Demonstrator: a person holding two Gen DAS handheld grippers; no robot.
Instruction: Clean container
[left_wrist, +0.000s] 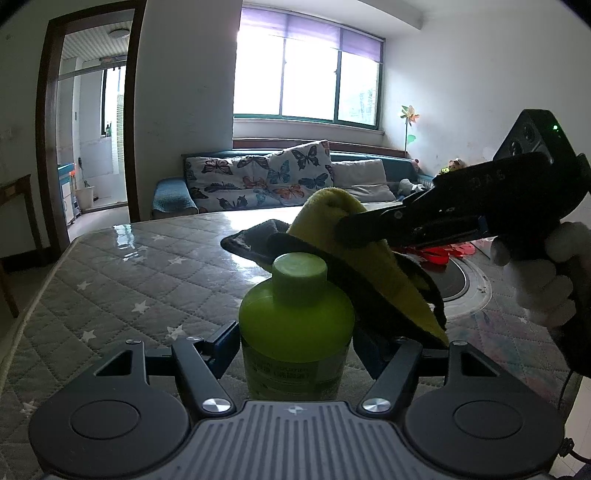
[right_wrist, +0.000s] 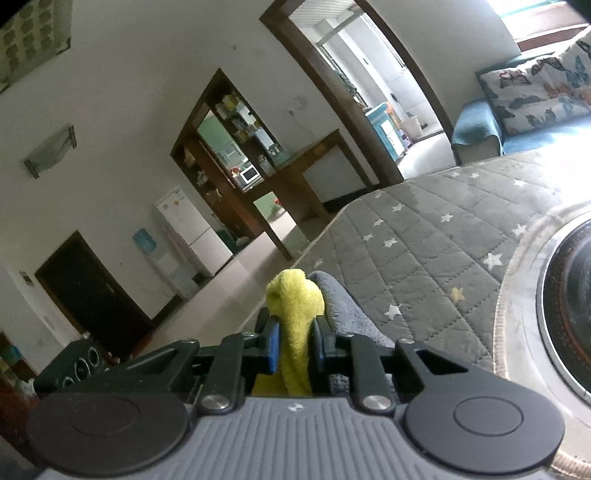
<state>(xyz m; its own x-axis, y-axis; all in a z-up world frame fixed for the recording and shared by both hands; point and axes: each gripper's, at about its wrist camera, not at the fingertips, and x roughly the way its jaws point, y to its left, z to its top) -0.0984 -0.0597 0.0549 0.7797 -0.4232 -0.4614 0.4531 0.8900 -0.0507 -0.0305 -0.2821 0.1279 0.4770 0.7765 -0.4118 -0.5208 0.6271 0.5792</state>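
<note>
A green bottle (left_wrist: 295, 325) with a green cap stands upright between the blue-padded fingers of my left gripper (left_wrist: 295, 345), which is shut on its body. A yellow and grey cloth (left_wrist: 354, 258) drapes over the bottle's right shoulder. My right gripper (left_wrist: 343, 230) comes in from the right, held by a white-gloved hand (left_wrist: 535, 280), and pinches the cloth's upper fold. In the right wrist view my right gripper (right_wrist: 294, 341) is shut on the yellow cloth (right_wrist: 295, 325), with grey cloth behind it.
Below is a table under a grey star-patterned quilted cover (left_wrist: 122, 280). A round inset cooktop (left_wrist: 461, 284) sits at the table's right, the same cooktop (right_wrist: 561, 291) filling the right wrist view's right edge. A sofa (left_wrist: 280, 177) stands under the window beyond.
</note>
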